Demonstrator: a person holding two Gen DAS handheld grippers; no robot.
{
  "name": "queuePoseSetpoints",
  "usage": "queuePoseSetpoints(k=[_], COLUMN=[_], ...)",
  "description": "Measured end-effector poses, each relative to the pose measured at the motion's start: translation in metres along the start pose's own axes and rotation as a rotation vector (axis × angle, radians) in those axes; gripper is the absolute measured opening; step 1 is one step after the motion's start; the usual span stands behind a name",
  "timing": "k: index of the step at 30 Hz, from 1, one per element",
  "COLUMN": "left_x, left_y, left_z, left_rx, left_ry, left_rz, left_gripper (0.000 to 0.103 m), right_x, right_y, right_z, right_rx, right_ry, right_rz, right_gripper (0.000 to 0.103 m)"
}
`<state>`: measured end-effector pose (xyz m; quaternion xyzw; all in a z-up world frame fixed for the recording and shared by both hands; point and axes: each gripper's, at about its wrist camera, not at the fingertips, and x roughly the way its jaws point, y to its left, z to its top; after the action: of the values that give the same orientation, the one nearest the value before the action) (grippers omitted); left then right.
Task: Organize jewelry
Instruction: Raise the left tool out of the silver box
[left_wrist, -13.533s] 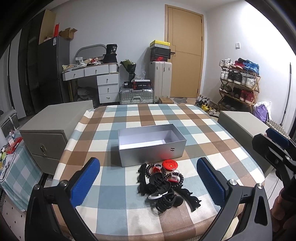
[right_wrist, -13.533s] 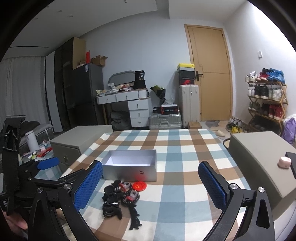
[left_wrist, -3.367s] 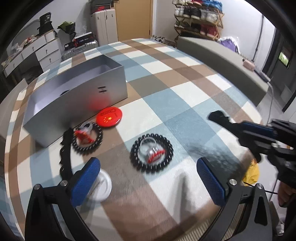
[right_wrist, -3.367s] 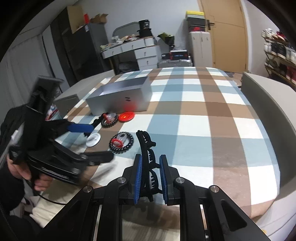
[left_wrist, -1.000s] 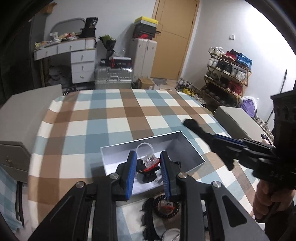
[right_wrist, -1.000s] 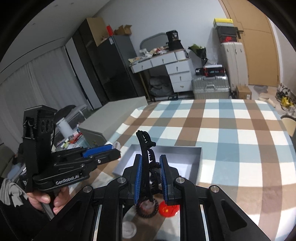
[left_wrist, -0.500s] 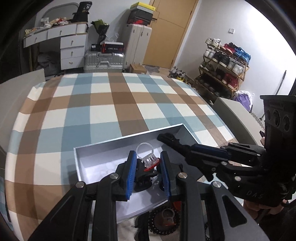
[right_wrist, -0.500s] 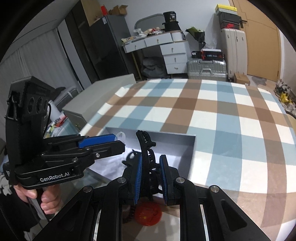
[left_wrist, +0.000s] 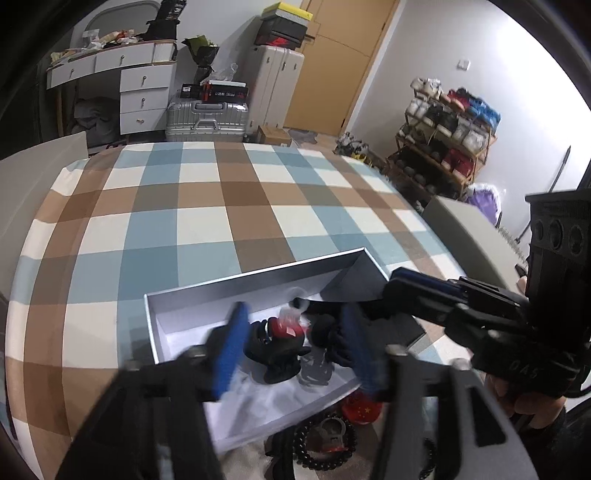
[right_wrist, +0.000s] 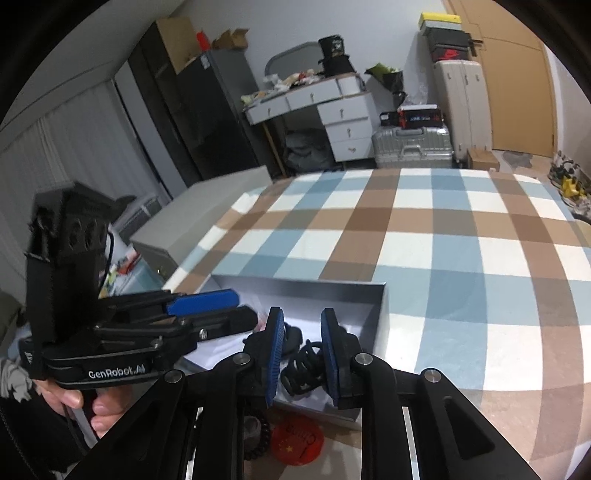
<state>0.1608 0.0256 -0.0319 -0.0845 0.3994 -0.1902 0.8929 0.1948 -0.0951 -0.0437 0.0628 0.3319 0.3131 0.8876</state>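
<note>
1. Left gripper (left_wrist: 291, 347) is over the grey box (left_wrist: 207, 295) on the checked tablecloth (left_wrist: 207, 206). Jaws have just been opening and stand apart; view is motion-blurred.
2. Between and below them, the black beaded bracelet with the red charm (left_wrist: 280, 332) lies in the box, no pad touching it.
3. Right gripper (right_wrist: 301, 354) reaches into the same box from the right. Jaws have just been opening, a narrow gap now.
4. Black hair clip (right_wrist: 303, 365) sits in that gap on the box floor; cannot tell if the pads still touch it.
5. Outside the box, at its near wall: red round badge (right_wrist: 297, 439) and another black beaded bracelet (left_wrist: 325, 443).
</note>
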Motion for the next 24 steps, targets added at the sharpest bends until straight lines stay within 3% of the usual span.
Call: queuePoseSetpoints(k=[2,9,16,19,24], left_x=[-0.007,-0.022,-0.037,-0.044,-0.058], left_y=[-0.002,-0.010,-0.021,-0.023,-0.027], left_z=[-0.001,0.000,-0.005,-0.009,-0.017], left_rx=[0.005,0.027,0.062,0.061,0.054], left_ry=[-0.019,-0.056,-0.086,-0.102,-0.141], left_rz=[-0.001,0.037,0.062,0.092,0.113], left_gripper=[0.057,0.058,0.059,0.072,0.077], right_x=[-0.010,-0.046,-0.071,-0.085,-0.106], right_y=[0.001,0.013,0.027,0.034,0.043], right_z=[0.000,0.002,-0.004,-0.008,-0.018], right_rx=[0.000,-0.013,-0.025,-0.030,-0.028], right_ry=[-0.032,-0.144,-0.194,-0.236,-0.290], right_rz=[-0.002,-0.014,-0.026,-0.042,-0.033], right_gripper=[0.037,0.054,0.070,0.079,0.089])
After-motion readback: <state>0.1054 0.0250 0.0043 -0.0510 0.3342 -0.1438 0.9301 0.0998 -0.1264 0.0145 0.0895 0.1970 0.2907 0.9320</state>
